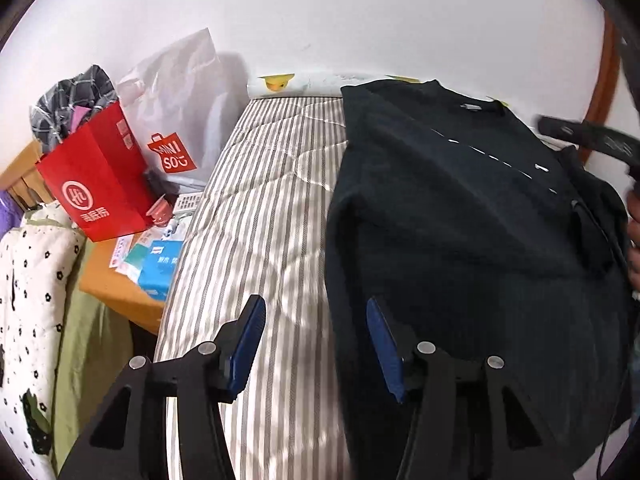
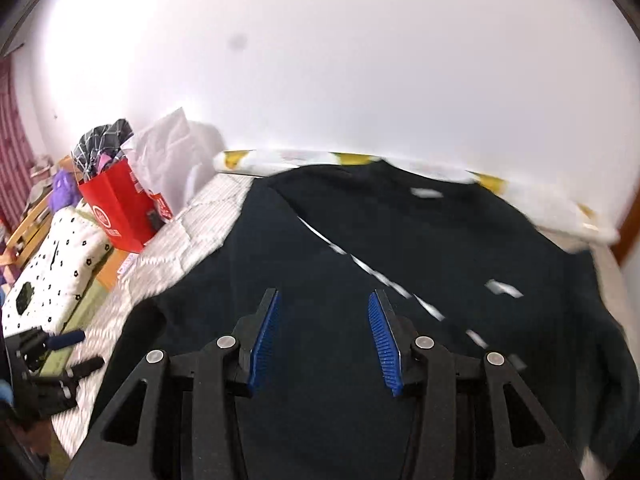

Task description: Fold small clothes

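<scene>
A black garment (image 1: 460,220) with a dashed white line lies spread on the striped bed (image 1: 272,200); it fills the right wrist view (image 2: 400,264), blurred there. My left gripper (image 1: 316,312) is open and empty, straddling the garment's left edge, one finger over the bedding. My right gripper (image 2: 324,308) is open and empty above the garment's near middle. The right gripper also shows at the right edge of the left wrist view (image 1: 584,136), and the left gripper at the lower left of the right wrist view (image 2: 56,360).
A red paper bag (image 1: 96,184) with checked cloth, a white plastic bag (image 1: 176,108) and small boxes (image 1: 160,264) sit on a wooden bedside table (image 1: 116,296). A dotted white quilt (image 1: 32,280) lies at left. A white wall runs behind the bed.
</scene>
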`<state>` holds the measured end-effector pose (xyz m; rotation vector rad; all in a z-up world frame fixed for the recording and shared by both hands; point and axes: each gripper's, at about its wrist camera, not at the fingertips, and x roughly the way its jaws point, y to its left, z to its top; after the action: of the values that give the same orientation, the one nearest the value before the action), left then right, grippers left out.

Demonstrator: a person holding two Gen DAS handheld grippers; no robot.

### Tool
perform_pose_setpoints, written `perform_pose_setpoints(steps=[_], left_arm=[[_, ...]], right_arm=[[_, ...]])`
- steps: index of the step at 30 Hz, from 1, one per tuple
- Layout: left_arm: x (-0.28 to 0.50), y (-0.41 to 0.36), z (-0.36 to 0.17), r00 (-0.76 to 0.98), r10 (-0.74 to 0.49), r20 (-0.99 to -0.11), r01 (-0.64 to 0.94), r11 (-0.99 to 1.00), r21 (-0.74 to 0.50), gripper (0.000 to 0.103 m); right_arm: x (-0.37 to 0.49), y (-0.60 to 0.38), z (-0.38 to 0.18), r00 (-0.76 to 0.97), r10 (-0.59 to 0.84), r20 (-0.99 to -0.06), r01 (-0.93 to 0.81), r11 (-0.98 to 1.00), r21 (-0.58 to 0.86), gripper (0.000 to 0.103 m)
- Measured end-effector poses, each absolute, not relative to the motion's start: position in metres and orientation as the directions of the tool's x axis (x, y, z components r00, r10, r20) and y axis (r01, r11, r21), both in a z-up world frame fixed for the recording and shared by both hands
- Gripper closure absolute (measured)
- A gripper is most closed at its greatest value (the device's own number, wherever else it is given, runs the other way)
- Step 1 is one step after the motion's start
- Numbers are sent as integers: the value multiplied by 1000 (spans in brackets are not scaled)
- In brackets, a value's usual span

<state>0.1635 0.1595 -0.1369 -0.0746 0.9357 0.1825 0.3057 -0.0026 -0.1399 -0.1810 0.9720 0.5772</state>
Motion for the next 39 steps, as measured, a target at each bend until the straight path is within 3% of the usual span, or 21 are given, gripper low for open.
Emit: perform_pose_setpoints(steps=[14,18,21,24,35,39], left_arm=[[238,169,-171,561,30,-827,-108,993,-38,68],[247,171,-174,585,22,-811,-111,992,-54,88],[249,178,-174,590,-35,-807,-103,988,-118,96],[243,188,-174,605,-16,-796,-127,985,-116,96],[243,200,-186,578,-27,-816,-163,976,-147,93],[243,203,-185,574,-35,-818,-177,970,-166,91]], right_arm=[[423,129,-235,287,434,-854,-628,759,175,58],[448,146,-263,218,442,-870,-597,766,239,59],[449,156,-271,182,478,-859,-624,732,275,94],[449,168,-265,247,484,-840,-648,727,229,96],[457,199,-290,258,420,-870,-625,759,181,93],[457,178,-273,244,397,-885,-596,781,186,68]])
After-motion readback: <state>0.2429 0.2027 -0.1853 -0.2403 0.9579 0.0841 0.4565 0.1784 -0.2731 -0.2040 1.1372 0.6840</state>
